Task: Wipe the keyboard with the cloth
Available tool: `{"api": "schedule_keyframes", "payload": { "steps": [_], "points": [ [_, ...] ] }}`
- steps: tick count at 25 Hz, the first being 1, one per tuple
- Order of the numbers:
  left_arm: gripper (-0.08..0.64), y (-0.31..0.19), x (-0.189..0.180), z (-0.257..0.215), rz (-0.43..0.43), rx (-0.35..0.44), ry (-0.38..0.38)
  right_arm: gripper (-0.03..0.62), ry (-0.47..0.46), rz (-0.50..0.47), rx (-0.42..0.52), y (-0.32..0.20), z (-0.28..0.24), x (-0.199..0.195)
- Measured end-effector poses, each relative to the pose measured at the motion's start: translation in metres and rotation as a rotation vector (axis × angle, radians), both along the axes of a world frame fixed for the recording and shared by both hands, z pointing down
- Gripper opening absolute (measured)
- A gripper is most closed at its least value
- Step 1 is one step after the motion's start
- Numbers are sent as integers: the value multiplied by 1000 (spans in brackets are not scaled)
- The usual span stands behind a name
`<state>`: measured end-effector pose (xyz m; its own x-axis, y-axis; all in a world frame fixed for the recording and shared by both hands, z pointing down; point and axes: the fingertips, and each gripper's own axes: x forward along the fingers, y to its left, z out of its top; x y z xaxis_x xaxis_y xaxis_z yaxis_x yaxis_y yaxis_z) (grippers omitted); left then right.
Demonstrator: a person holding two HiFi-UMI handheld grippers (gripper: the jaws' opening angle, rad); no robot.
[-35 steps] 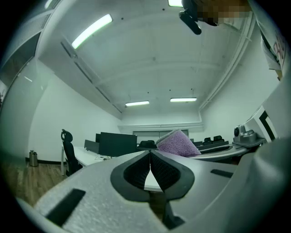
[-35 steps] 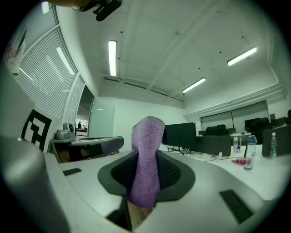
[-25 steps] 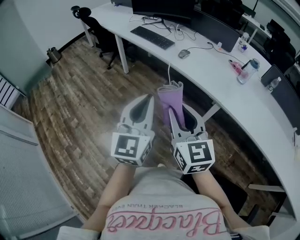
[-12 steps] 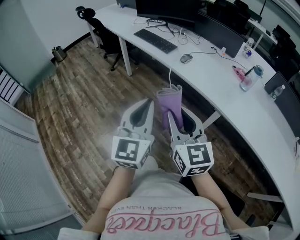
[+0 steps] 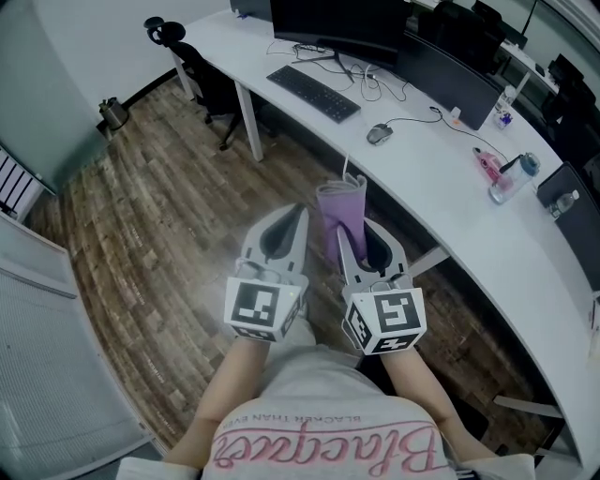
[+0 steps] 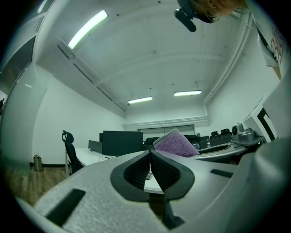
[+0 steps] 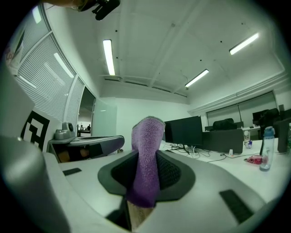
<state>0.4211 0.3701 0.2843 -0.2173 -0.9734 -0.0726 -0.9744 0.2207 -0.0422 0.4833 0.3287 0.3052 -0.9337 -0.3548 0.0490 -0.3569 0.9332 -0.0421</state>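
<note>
Two sets of fingers, two states. Right gripper [image 7: 145, 159]: fingers [image 7: 173, 175] clamped on a purple fuzzy cloth [image 7: 148, 145], which is pinched between the black ribbed pads. The cloth stands up past the fingertips, and a short end hangs below the pads. Left gripper [image 6: 150, 157]: fingers [image 6: 135, 173] closed tip to tip, nothing between them.

Head view: both grippers sit side by side, close but apart, just ahead of the person's light printed shirt [image 5: 319, 422]. Marker cubes face the body and the fingers point away toward the bench. Both grippers hang over the brown wood-plank floor [image 5: 159, 216], on the near side of the long white curved bench [image 5: 441, 187]. The cloth's top end overlaps the bench's near edge in that view. The left gripper view also catches the cloth, sticking up to its right.

Black flat keyboard [image 5: 314, 94] lies on the bench at far left, well apart from the cloth and both grippers. It sits in front of a dark monitor [image 5: 337, 19]. Grey mouse [image 5: 379, 135] is to the keyboard's right, with its cable running off toward the far side. Farther right on the bench there is a clear bottle [image 5: 511, 178] with a pink item [image 5: 487, 161] just beside it.

Black office chair [image 5: 202, 70] stands at the bench's far left end. Small metal bin [image 5: 112, 112] is on the floor by the left wall.
</note>
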Motion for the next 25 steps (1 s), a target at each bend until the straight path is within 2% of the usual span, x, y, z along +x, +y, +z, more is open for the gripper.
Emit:
{"api": "schedule_keyframes", "payload": {
  "steps": [9,19,25],
  "points": [
    [5,-52,-79,2,-6,-2,34,97,33,13,-10,-53,6,-68],
    [5,-104,-154,2,39,-3,35,97,40,47,-11,-99,6,-145],
    [5,-129,-186,2,64,-3,38,97,47,63,-14,-119,5,-177]
  ]
}}
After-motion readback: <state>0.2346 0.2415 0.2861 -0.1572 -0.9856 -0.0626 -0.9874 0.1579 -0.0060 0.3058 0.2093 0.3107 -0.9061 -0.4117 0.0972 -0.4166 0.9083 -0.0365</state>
